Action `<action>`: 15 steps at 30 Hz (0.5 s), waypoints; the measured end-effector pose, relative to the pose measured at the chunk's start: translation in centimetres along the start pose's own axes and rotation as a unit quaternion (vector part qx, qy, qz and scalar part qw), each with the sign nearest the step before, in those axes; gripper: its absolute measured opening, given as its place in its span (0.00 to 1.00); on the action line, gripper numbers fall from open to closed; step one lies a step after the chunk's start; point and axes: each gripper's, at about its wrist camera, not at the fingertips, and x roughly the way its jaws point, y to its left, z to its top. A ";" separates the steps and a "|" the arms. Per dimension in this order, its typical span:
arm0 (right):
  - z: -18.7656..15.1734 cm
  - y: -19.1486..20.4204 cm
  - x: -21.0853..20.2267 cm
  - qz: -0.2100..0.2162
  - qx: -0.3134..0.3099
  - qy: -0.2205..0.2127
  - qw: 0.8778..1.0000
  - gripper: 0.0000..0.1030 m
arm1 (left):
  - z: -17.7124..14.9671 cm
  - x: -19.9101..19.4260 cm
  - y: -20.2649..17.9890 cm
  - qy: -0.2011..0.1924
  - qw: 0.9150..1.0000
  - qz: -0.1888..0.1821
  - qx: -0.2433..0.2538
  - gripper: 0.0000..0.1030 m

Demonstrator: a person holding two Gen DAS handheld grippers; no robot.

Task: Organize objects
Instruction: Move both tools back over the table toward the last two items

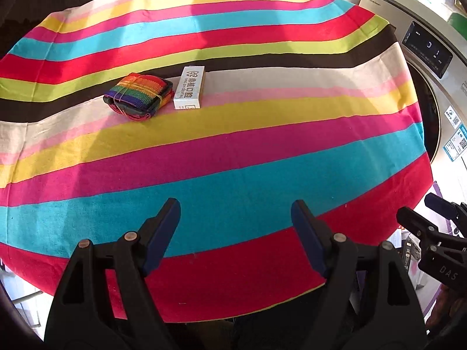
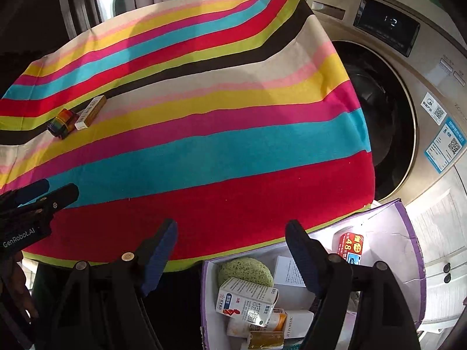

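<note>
left hand-held gripper (image 1: 235, 214) tilted downward, jaws apart, empty, right hand-held gripper (image 2: 230, 234) likewise

The left hand-held gripper (image 1: 235, 214) is built of matt black plastic arms that widen toward the camera, each pinned by round brass-coloured rivets, and its two fingers carry dark blue ribbed pads (image 1: 306, 233). The right hand-held gripper (image 2: 230, 233) has the same black frame, rivets and blue pads. Seen from the side, one body bears white lettering "GenRobot.AI" and the other "DAS".
</note>
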 end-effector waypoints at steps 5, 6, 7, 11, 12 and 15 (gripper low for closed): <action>1.6 3.4 0.9 0.019 -0.028 0.003 0.999 0.75 | 0.9 1.1 2.1 0.000 0.999 0.028 -0.025 0.78; 1.9 3.9 1.1 0.023 -0.032 0.003 0.999 0.75 | 1.0 1.1 2.3 -0.002 0.999 0.033 -0.027 0.78; 2.2 4.3 1.2 0.026 -0.034 0.002 0.999 0.75 | 1.2 1.2 2.6 -0.003 0.999 0.038 -0.030 0.78; 3.3 6.0 1.7 0.039 -0.044 0.001 0.998 0.75 | 2.1 1.6 3.8 -0.012 0.998 0.049 -0.037 0.78; 3.6 6.5 1.8 0.042 -0.046 0.000 0.998 0.75 | 2.4 1.7 4.3 -0.015 0.998 0.050 -0.040 0.78; 4.3 7.4 1.8 0.049 -0.051 -0.002 0.997 0.75 | 3.3 2.2 6.1 -0.018 0.997 0.054 -0.055 0.78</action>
